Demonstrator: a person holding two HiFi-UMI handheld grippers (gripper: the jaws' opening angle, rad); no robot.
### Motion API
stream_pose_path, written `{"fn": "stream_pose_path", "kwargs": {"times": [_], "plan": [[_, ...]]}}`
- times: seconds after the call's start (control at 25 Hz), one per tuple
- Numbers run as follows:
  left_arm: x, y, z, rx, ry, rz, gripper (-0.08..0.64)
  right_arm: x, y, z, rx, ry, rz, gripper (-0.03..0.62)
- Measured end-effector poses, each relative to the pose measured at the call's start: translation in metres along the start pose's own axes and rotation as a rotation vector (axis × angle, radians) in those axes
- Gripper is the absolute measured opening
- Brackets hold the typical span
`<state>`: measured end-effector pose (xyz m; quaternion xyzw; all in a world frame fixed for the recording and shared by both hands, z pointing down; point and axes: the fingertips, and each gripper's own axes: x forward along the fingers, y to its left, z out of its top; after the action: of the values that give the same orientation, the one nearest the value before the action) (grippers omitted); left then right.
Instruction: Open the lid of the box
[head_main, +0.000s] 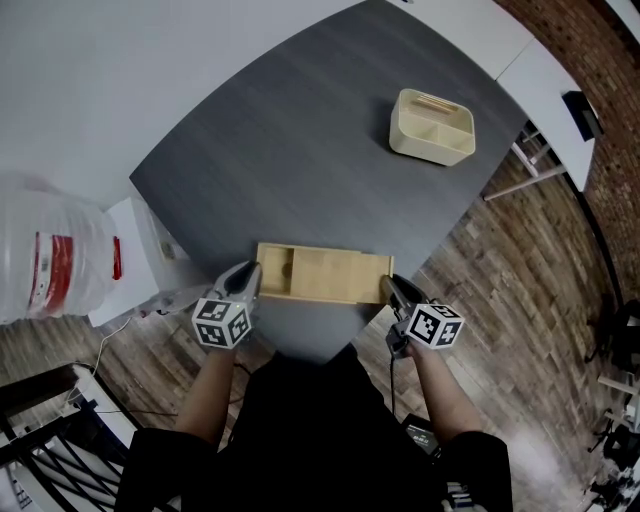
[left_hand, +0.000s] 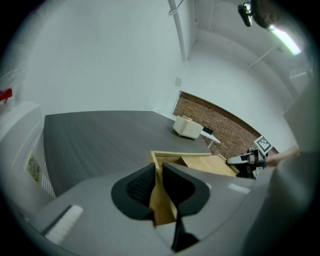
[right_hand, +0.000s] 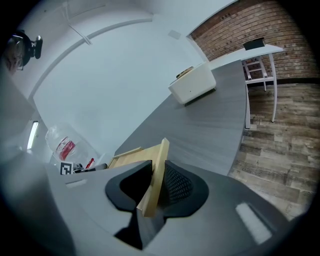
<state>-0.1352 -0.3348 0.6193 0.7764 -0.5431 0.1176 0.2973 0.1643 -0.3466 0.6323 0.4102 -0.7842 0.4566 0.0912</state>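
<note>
The box (head_main: 272, 270) lies lengthwise left to right at the bench's (head_main: 300, 150) near edge. The left gripper (head_main: 250, 277) clamps its left wall, and the right gripper (head_main: 388, 288) pinches the lid (head_main: 340, 274) at its right end.

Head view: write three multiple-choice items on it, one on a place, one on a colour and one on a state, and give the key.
1. Where does the cream caddy stand?
A. On the table, far beyond the wooden box and to its right
B. On the wood floor
C. On a chair

2. What colour is the table top?
A. White
B. Green
C. Dark grey

3. How does the lid of the wooden box sit?
A. Fully shut over the box
B. Slid partly aside, leaving an opening at the box's left end
C. Lifted off and lying beside the box

Key:
1 A: the caddy sits alone near the table's far right corner, apart from the box at the near edge.
2 C: the top is dark grey throughout.
3 B: the box's inside shows only at its left end.
</note>
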Motion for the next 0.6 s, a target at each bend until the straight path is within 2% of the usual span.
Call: {"fn": "stream_pose_path", "kwargs": {"times": [0.6], "plan": [[0.000,0.004,0.000,0.002,0.003,0.027,0.038,-0.025,-0.031,0.011,0.051,-0.069,-0.059,0.072]]}}
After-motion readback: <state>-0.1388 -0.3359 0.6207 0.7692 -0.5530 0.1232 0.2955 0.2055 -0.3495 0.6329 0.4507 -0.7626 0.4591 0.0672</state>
